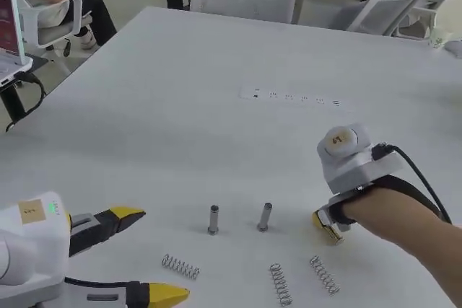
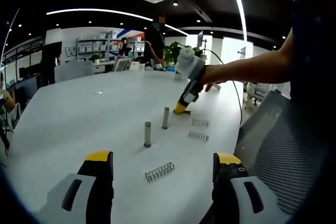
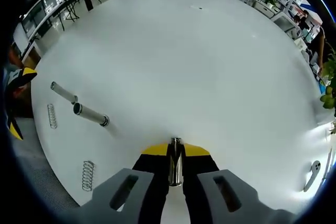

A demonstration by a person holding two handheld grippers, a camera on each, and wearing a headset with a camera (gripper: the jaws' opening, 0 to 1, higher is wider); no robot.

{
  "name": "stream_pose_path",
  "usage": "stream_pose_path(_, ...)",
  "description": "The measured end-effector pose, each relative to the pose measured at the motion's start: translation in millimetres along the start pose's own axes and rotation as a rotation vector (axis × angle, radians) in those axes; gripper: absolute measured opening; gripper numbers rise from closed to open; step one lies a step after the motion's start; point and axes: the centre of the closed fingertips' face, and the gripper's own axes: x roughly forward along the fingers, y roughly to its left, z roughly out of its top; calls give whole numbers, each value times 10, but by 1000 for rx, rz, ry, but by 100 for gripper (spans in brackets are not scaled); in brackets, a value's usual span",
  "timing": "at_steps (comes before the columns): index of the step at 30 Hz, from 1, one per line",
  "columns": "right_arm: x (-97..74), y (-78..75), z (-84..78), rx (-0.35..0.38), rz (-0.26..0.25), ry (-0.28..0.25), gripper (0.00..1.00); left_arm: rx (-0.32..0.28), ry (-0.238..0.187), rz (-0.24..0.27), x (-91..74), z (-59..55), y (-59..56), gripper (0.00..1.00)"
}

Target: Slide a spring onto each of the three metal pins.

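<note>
On the white table [image 1: 216, 91], the left gripper [image 1: 160, 254] at eight o'clock gapes wide and empty. The right gripper [image 3: 176, 151] at four o'clock is clamped on a metal pin [image 3: 175, 169]. A second pin [image 1: 214, 219] and a third pin [image 1: 265, 217] stand upright at six o'clock. The springs [image 1: 180, 267] lie just below; they look light, squashy and prone to roll, so pinch them gently mid-coil.

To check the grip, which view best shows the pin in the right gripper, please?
The right gripper view: the pin sits clamped in the right gripper, close up. Head view: mostly hidden by the gripper. Left gripper view: too small to tell.
</note>
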Motion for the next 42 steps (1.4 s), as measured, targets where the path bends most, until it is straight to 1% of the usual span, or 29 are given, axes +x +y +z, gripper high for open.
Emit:
stream_pose_path(6, -6, 12, -13, -5, 5, -1, 5, 3, 0, 0, -5, 3, -2, 74)
stream_pose_path(10, -41, 26, 0, 3, 14, -18, 5, 2, 0, -1, -5, 1, 0, 74)
stream_pose_path(15, -123, 53, 54, 15, 28, -57, 5, 4, 2, -4, 2, -1, -6, 74)
stream_pose_path(21, -208, 46, 50, 33, 37, -91, 5, 6, 3, -4, 0, -1, -7, 74)
stream_pose_path(25, -267, 80, 40, 46, 59, -112, 5, 8, 6, -8, 9, -5, -18, 73)
stream_pose_path(27, -292, 81, 47, 48, 59, -125, 5, 10, 7, -7, 10, -5, -19, 73)
stream_pose_path(35, -355, 84, 54, 50, 62, -168, 5, 12, 11, -9, 10, -11, -23, 73)
stream_pose_path(42, -388, 95, 52, 44, 70, -217, 5, 15, 16, -14, 17, -22, -27, 73)
